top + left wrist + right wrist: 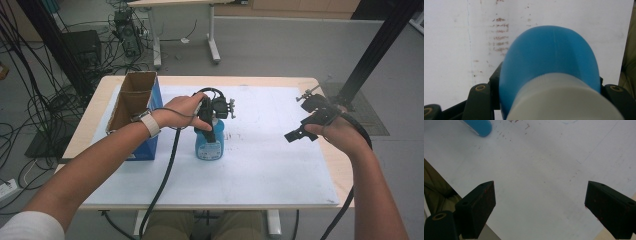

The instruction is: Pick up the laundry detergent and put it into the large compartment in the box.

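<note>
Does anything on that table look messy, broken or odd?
Only the white mat: reddish-brown smudges mark it beside the blue bottle, which stands upright in the left gripper. Nothing looks spilled or broken.

light: even, soft room light for you — no hard shadows on the white mat (280, 165) | glare: none really, the mat's just bright | focus: your left gripper view is mushy, blue bottle (549, 65) way too close — right gripper view looks softer toward the edges | high view: a bit low-res
</note>
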`<state>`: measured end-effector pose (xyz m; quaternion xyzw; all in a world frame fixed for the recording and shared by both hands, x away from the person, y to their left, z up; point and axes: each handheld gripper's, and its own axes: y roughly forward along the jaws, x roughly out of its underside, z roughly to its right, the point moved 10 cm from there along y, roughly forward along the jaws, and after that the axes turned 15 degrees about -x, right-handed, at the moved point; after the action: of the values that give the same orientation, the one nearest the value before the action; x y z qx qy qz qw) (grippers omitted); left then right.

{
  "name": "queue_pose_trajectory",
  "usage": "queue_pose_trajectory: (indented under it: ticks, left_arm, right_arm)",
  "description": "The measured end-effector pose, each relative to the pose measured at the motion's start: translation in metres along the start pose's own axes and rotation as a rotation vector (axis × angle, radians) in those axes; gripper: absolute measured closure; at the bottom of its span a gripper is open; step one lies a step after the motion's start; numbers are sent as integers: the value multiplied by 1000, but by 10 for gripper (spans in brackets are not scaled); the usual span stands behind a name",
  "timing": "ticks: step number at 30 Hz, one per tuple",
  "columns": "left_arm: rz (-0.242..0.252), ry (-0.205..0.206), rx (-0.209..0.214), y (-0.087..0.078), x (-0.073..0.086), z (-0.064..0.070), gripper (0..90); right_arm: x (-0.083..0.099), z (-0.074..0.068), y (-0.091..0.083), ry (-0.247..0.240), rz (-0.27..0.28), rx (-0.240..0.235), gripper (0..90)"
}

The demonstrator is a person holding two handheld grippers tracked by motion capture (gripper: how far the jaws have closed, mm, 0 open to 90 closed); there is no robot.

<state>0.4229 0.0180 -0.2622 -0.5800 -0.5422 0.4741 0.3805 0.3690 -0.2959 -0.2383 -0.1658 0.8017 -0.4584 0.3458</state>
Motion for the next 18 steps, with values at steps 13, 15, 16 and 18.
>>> queue_pose_trajectory:
  ticks: [13,15,16,18]
  left_arm:
    - [-26,-36,-11,-8,-4,2,399]
    - [-24,-58,-10,-13,-4,1,399]
    - [-24,-69,-9,-16,-4,1,399]
    - [-20,-96,-11,-22,-3,1,399]
  right_arm:
    - [7,-2,-4,12,8,8,97]
    - [7,-2,-5,11,8,11,97]
    - [7,-3,-6,13,7,14,97]
    - [8,-4,-7,10,10,17,97]
